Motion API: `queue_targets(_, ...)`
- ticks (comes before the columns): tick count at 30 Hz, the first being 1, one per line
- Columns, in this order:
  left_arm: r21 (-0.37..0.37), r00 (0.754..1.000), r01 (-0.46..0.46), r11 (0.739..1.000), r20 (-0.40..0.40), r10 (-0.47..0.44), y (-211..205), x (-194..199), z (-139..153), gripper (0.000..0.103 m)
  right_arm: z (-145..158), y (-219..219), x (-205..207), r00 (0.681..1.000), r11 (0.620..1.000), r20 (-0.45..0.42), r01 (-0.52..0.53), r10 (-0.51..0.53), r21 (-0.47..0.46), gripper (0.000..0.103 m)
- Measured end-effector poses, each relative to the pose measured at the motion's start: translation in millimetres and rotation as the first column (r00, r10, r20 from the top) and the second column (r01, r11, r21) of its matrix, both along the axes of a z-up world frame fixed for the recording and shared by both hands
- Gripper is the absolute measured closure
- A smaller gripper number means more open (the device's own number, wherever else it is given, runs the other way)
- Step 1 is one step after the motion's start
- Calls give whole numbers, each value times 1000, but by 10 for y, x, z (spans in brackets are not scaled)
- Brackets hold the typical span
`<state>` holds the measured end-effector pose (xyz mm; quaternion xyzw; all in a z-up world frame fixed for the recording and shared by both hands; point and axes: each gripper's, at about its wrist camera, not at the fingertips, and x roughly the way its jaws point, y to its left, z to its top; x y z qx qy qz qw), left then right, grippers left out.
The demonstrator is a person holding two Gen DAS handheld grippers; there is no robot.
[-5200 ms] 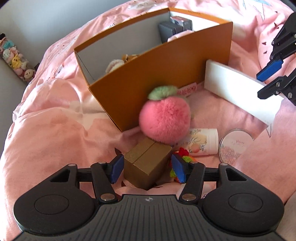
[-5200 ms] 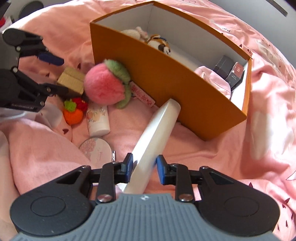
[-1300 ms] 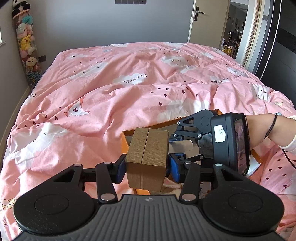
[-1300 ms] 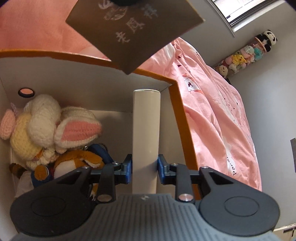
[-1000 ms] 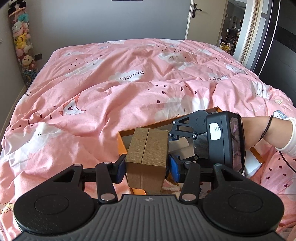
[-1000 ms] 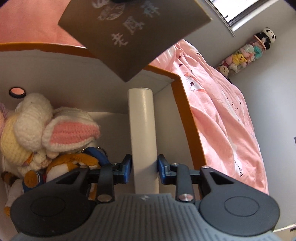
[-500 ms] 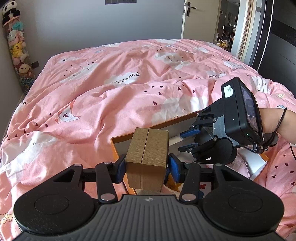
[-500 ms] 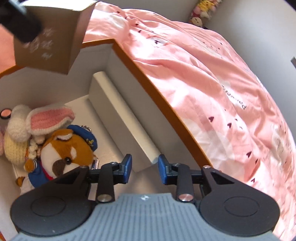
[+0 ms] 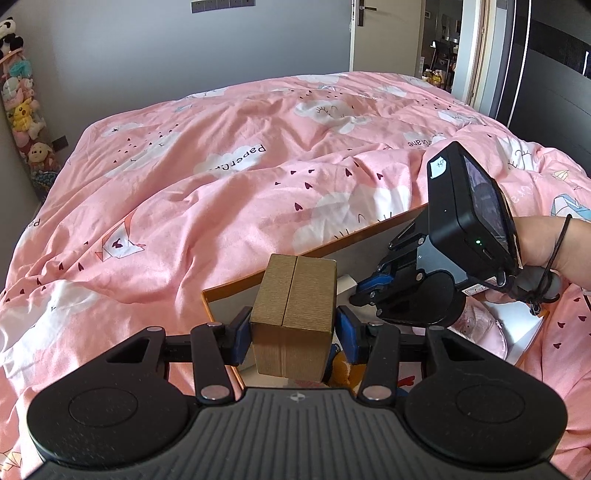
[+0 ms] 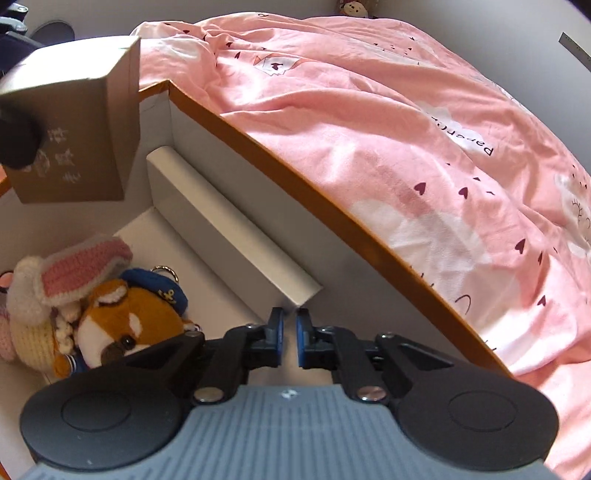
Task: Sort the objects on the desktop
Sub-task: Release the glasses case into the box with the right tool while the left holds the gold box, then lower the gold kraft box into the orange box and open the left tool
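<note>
We hold the small gold-brown ribbed cardboard box (image 9: 293, 314) clamped in our left hand-held gripper (image 9: 293, 334) above the near corner of the orange-walled, white-lined storage box (image 10: 332, 206), ready to drop it in. Our right hand-held gripper (image 10: 289, 341) is closed and empty; the long white carton (image 10: 229, 225) lies against the storage box's far wall, beside the plush toys (image 10: 110, 306).

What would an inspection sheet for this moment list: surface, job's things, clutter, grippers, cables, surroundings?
Surface: pink duvet on a bed.
Job's things: gold box held above the orange storage box; long white box lying along its inner wall; fox plush and knitted rabbit inside.
Clutter: nothing seen.
Grippers: left gripper shut on the gold box; right gripper shut, empty.
Cables: nothing seen.
Surroundings: grey wall, door, hanging plush toys.
</note>
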<state>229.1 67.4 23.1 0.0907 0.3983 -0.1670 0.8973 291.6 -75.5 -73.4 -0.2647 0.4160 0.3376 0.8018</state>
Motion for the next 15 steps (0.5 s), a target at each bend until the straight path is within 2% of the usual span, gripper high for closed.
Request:
queue_targets(3,15,1000,16,1000,1,-16,-47,15,-33,48,62,-7,63,1000,1000,11,1,-1,4,94)
queue_targets(6,6,1000,23,1000,-4,-23,-96,55,-59,48,233,-126,57,997,999,68,26,-28,20,93)
queue_targets(11,-70,998,56,996,-23,-57,-269,135,-106,48,558,-463,-170,985,995,145,84,-91,57,88)
queue_targets(15,-114,992,56,992,-108,-68,-443,259,-234,48,654,-690,-325,973,988,174,146,-153,54,87)
